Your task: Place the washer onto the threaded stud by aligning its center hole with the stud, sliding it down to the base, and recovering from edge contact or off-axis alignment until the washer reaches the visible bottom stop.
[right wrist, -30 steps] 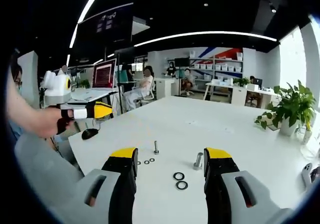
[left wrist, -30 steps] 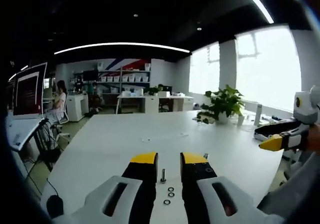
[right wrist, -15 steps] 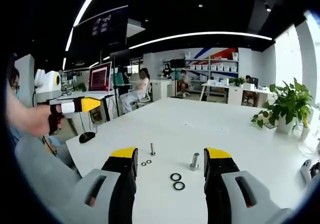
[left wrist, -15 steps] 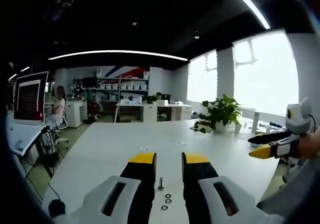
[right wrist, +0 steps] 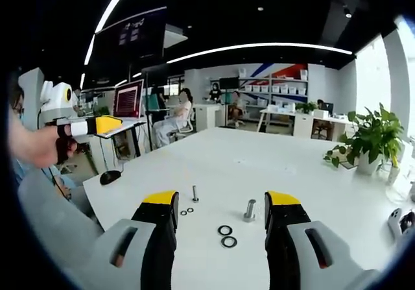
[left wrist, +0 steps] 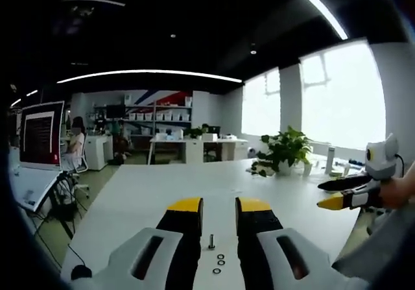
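Washers, two dark rings, lie on the white table near its front edge, just beside a thick threaded stud; a thinner bolt and two tiny washers sit toward the table's left edge. Right gripper hangs wide and empty. Left gripper stands narrower, empty, with the bolt showing between its jaws. Monitor text is too blurred to read.
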